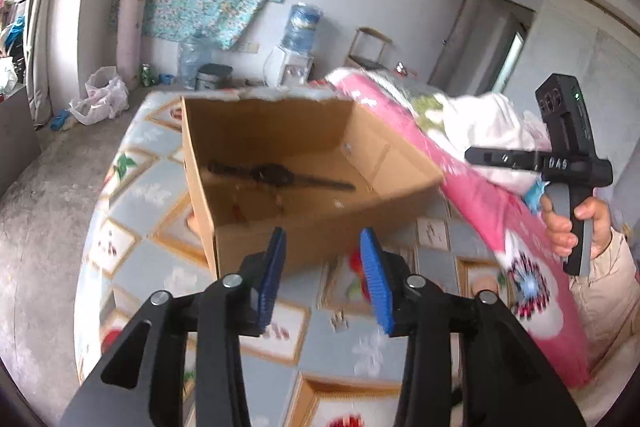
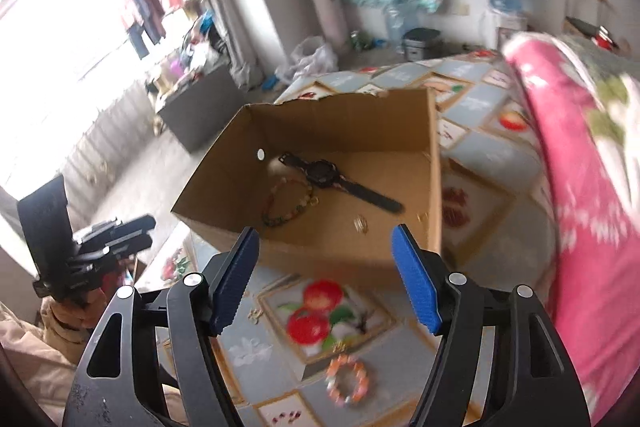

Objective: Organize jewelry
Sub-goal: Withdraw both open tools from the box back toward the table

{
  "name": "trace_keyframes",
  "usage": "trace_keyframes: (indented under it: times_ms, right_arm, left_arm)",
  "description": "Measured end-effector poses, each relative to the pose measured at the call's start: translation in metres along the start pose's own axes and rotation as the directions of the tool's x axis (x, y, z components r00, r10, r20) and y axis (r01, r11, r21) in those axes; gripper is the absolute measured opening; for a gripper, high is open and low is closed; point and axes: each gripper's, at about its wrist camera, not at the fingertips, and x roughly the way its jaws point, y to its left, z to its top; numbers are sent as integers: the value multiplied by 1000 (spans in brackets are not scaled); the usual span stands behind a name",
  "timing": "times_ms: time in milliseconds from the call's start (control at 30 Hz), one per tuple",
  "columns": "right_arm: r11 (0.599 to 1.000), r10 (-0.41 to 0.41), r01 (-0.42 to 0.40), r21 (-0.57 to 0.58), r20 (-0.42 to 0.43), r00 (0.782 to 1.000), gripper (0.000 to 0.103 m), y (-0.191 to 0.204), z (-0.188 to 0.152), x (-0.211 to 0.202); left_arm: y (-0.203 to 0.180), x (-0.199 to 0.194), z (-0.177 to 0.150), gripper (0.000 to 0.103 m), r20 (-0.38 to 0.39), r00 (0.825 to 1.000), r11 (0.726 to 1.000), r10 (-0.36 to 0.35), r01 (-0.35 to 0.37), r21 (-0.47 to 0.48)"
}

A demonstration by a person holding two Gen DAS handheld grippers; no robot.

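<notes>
An open cardboard box (image 2: 434, 187) is sitting on a bed covered in a patchwork-print sheet (image 2: 472, 99) of grey squares and fruit pictures. Inside the box, a black wristwatch (image 2: 320, 171) is lying flat with its strap stretched out, and a beaded bracelet (image 2: 286, 207) in green, red and cream is lying just beside it, with a small gold-coloured piece (image 2: 360, 223) – too blurred to name – nearby on the box floor.

The right gripper (image 2: 326, 277) is hovering in front of the box, its blue-padded jaws spread wide and holding nothing. Below it, a pink and white beaded bracelet (image 2: 347, 379) is lying on the sheet, outside the box.

The left gripper (image 1: 323, 281) is also hovering near the box's front wall – jaws parted, empty. A pink floral quilt (image 1: 480, 203) is bunched up along the bed's right side.
</notes>
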Motion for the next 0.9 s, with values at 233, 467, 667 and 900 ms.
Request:
trace_keyframes:
  times_ms: [233, 467, 667, 900]
  right_arm:
    - [994, 17, -18, 111, 5, 1000, 66, -5, -64, -4]
    - [991, -3, 20, 132, -127, 992, 52, -3, -113, 39]
    - [991, -124, 131, 20, -208, 970, 28, 7, -126, 71]
    - [978, -206, 196, -72, -196, 959, 7, 10, -131, 71]
  left_arm:
    - [-11, 26, -51, 43, -127, 991, 999, 43, -40, 24]
    - [-25, 67, -77, 43, -189, 971, 982, 148, -122, 144]
    - [-38, 89, -89, 43, -208, 960, 971, 188, -150, 187]
    - [-45, 98, -91, 43, -214, 955, 965, 206, -162, 205]
